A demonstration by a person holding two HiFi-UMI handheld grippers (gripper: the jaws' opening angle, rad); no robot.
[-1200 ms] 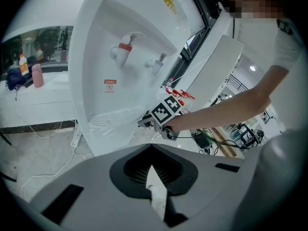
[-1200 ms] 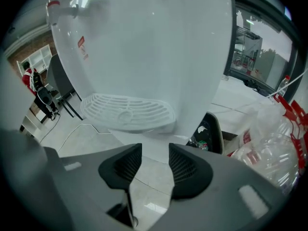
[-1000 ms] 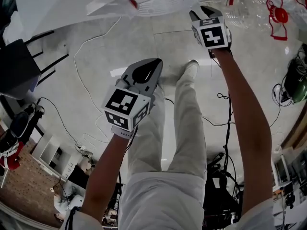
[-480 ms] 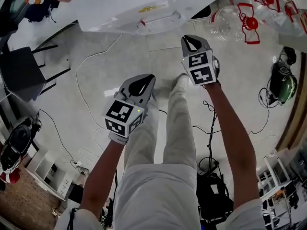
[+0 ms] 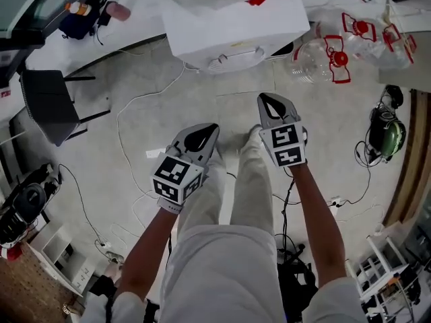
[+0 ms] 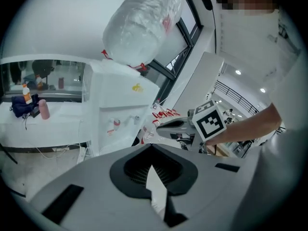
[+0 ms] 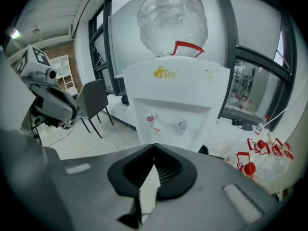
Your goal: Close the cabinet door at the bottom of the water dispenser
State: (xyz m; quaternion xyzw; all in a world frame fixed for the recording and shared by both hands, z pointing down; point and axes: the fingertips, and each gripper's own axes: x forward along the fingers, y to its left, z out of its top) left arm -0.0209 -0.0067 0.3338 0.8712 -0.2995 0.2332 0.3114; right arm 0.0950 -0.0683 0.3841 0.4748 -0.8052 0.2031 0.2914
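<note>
Jaws of right gripper (image 5: 271, 101) just closed; water dispenser's (image 7: 174, 97) logo illegible.

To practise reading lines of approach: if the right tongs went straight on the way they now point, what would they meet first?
The right tongs would probably meet the water dispenser first, its white front below the taps; depth is unclear.

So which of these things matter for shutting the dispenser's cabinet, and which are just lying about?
Job: water dispenser (bottom door hidden here); left tool, shut; right tool, jaws just closed on nothing.
Lying about: clear bottles, chair, green headset.
</note>
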